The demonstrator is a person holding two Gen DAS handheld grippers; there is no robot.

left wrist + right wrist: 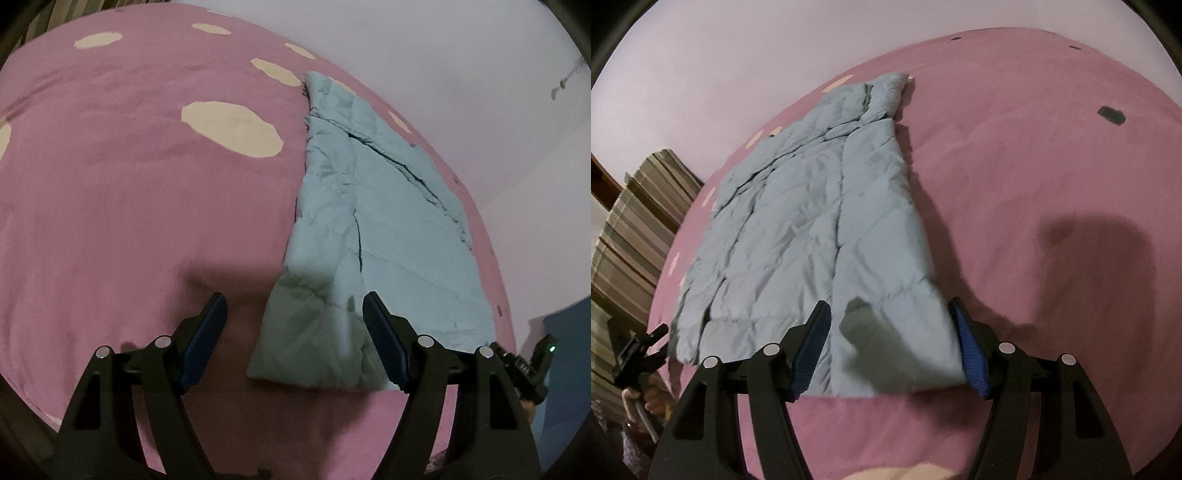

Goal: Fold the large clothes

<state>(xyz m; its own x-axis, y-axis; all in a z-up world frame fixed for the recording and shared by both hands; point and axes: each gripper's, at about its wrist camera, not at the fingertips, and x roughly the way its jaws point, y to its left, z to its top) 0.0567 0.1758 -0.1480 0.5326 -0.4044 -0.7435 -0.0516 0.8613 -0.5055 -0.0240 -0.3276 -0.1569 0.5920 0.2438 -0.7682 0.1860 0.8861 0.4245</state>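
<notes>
Light-blue quilted jacket (373,236) laid flat, folded lengthwise, on the pink bed cover (129,192); both grippers held above its near hem, nothing gripped.

The jacket is seen stretched from the near edge of the bed toward the far edge by the pale wall (461,74), collar end farthest away. Left gripper (293,339) is held with fingers spread wide over the jacket's near left corner, nothing pinched, shadow cast on the fabric. Right gripper (890,347) is likewise spread wide over the near right corner, nothing between the blue pads (971,354). Cream spots (232,127) are printed on the cover. Striped fabric (639,221) is seen past the bed's left edge.
</notes>
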